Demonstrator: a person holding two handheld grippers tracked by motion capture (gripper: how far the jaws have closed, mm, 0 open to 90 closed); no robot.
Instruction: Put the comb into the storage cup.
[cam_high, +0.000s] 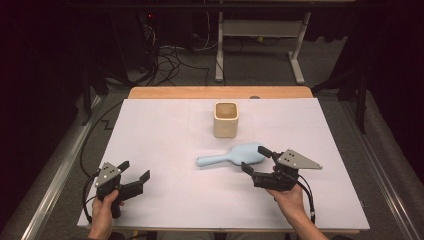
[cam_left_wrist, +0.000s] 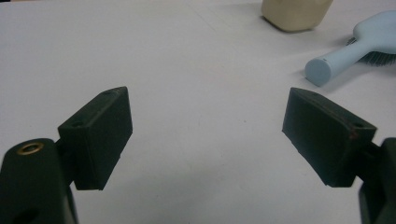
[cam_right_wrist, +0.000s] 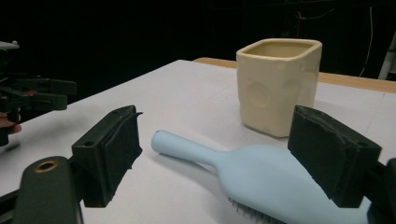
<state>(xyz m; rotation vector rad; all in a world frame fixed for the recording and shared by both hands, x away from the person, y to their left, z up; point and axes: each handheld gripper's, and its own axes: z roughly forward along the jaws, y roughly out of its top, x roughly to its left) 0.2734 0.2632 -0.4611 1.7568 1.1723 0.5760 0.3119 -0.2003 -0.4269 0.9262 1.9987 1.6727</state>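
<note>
A light blue hairbrush (cam_high: 231, 155) lies bristles down on the white table (cam_high: 165, 130), its handle pointing left. Behind it stands a cream square cup (cam_high: 226, 119), upright and open-topped. My right gripper (cam_high: 256, 161) is open just right of the brush head, its jaws either side of the head without touching it. In the right gripper view the hairbrush (cam_right_wrist: 252, 175) lies between the jaws of my right gripper (cam_right_wrist: 229, 156), with the cup (cam_right_wrist: 279, 86) beyond. My left gripper (cam_high: 134, 170) is open near the front left with nothing between its jaws. The left gripper view shows the brush handle (cam_left_wrist: 338, 58) and cup (cam_left_wrist: 296, 13) at upper right.
A strip of bare wood (cam_high: 220, 92) edges the table's far side. Beyond it, a metal desk frame (cam_high: 260, 35) and a tangle of cables (cam_high: 170, 57) sit on the floor. The left gripper (cam_right_wrist: 32, 93) appears far off in the right gripper view.
</note>
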